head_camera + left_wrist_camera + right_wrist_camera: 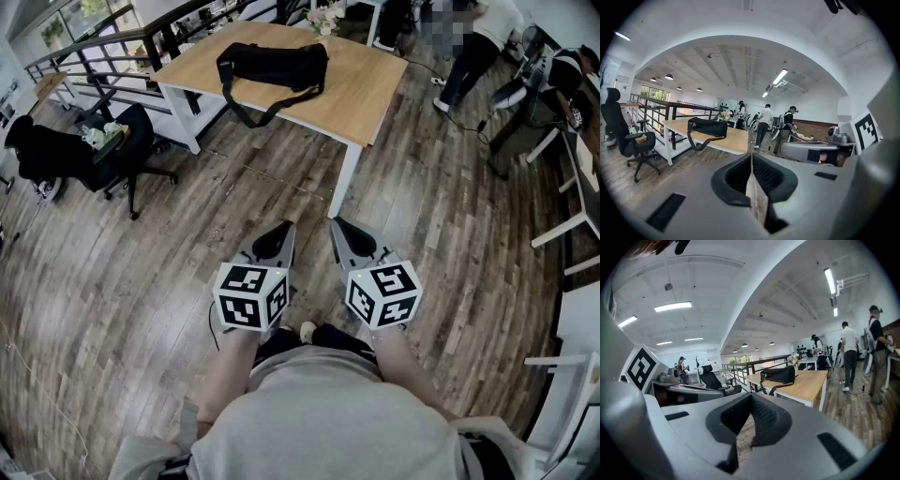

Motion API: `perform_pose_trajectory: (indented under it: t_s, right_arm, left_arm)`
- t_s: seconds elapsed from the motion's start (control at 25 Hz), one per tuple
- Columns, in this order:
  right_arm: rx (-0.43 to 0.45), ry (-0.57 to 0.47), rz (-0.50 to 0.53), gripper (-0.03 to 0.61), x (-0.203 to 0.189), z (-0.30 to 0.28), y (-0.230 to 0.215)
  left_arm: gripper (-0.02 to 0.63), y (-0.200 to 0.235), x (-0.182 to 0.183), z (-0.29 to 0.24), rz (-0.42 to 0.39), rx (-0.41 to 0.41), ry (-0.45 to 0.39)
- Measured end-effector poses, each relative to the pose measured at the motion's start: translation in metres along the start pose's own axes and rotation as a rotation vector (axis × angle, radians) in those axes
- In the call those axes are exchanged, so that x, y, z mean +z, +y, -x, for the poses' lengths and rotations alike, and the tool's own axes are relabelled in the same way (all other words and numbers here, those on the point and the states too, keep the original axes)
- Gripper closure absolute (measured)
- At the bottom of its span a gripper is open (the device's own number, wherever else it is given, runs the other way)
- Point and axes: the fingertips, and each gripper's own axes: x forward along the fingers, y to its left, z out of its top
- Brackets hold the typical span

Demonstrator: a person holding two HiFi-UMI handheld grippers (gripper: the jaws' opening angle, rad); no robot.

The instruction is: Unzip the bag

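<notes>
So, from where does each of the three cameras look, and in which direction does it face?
Head view: on the person's head, facing steeply down at the floor; the forearms, left gripper and right gripper show, both shut, empty.
Left gripper view: rides on the left gripper, faces along its closed jaws toward the table.
Right gripper view: rides on the right gripper, faces likewise along its closed jaws.
Shared: all three show the black bag on that table.

We cannot find the zip on the bag [272, 64], lying toward the table's [366, 94] left edge — too small in every view — and its far side is hidden.
</notes>
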Motion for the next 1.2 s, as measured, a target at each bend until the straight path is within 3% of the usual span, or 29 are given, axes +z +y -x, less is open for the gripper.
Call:
perform_pose_trajectory:
  t_s: [0.36, 0.72, 1.0, 1.2]
  right_arm:
    - [0.021, 0.027, -0.007, 0.575, -0.015, 0.001, 0.008]
    - [0.046, -0.054, -0.026, 0.572, 0.001, -0.001, 0.002]
    - [0.065, -0.019, 0.007, 0.569, -0.006, -0.016, -0.013]
    - [0.089, 0.002, 0.007, 0.528, -0.009, -0.023, -0.023]
  left_arm:
    - [0.586, -0.003, -0.009, 0.002, 0.005, 0.0, 0.014]
    - [0.586, 0.003, 0.003, 0.001, 0.017, 0.001, -0.056]
    - [0.584, 0.013, -0.001, -0.015, 0.016, 0.081, -0.056]
    - [0.583, 0.021, -0.007, -0.02, 0.025, 0.145, -0.046]
